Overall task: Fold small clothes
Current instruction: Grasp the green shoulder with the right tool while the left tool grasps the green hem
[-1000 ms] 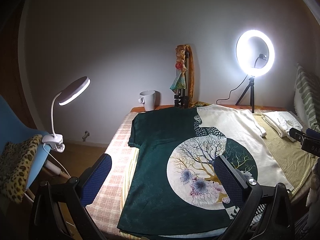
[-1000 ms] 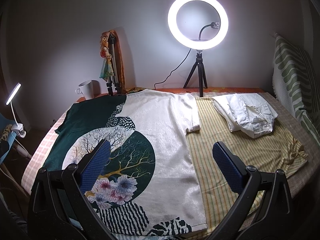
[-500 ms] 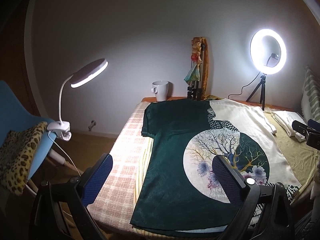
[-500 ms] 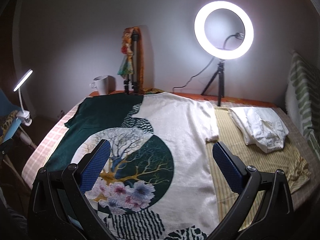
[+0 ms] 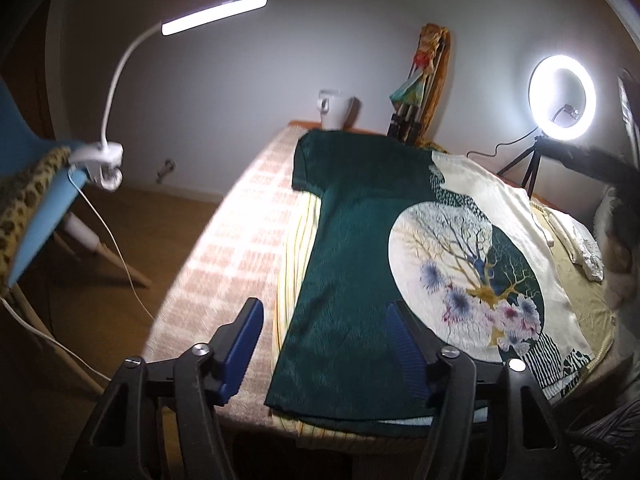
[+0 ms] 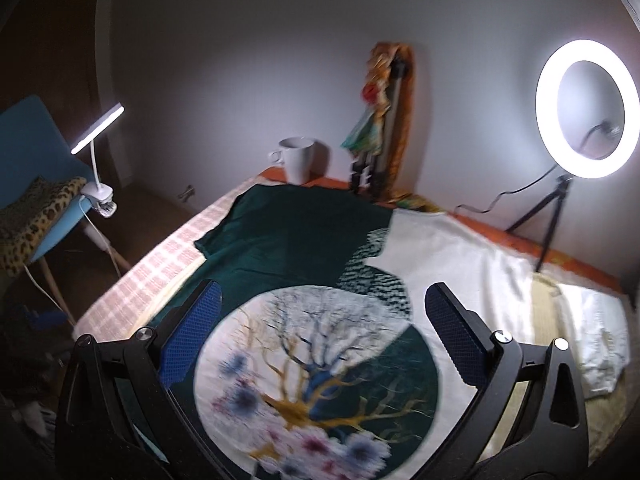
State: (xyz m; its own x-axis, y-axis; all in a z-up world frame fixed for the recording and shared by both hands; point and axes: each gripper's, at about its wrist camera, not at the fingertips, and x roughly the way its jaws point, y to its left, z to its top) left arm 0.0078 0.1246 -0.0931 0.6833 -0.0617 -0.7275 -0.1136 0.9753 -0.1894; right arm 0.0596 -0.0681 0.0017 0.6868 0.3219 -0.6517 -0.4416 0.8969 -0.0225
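Observation:
A dark green and cream T-shirt (image 5: 352,264) with a round tree-and-flower print (image 6: 320,360) lies flat on the table. My left gripper (image 5: 322,346) hangs low over the shirt's near green hem. Its jaws are closing, with green cloth showing between them, and the pads (image 5: 240,352) do not press on anything. My right gripper (image 6: 324,334) stands open above the tree print, with nothing held. A folded white garment (image 6: 600,340) lies at the right (image 5: 580,240).
A pink checked cloth (image 5: 240,220) and a yellow striped cloth (image 5: 292,248) cover the table. At the back stand a white mug (image 5: 336,110), a scarf-draped tripod (image 5: 420,80) and a ring light (image 6: 544,108). On the left, a clip lamp (image 5: 104,160) sits on a blue chair (image 5: 44,208).
My left gripper sank toward the shirt's near green hem and its jaws narrowed. My right gripper swung left, from the shirt's cream right side to over the tree print.

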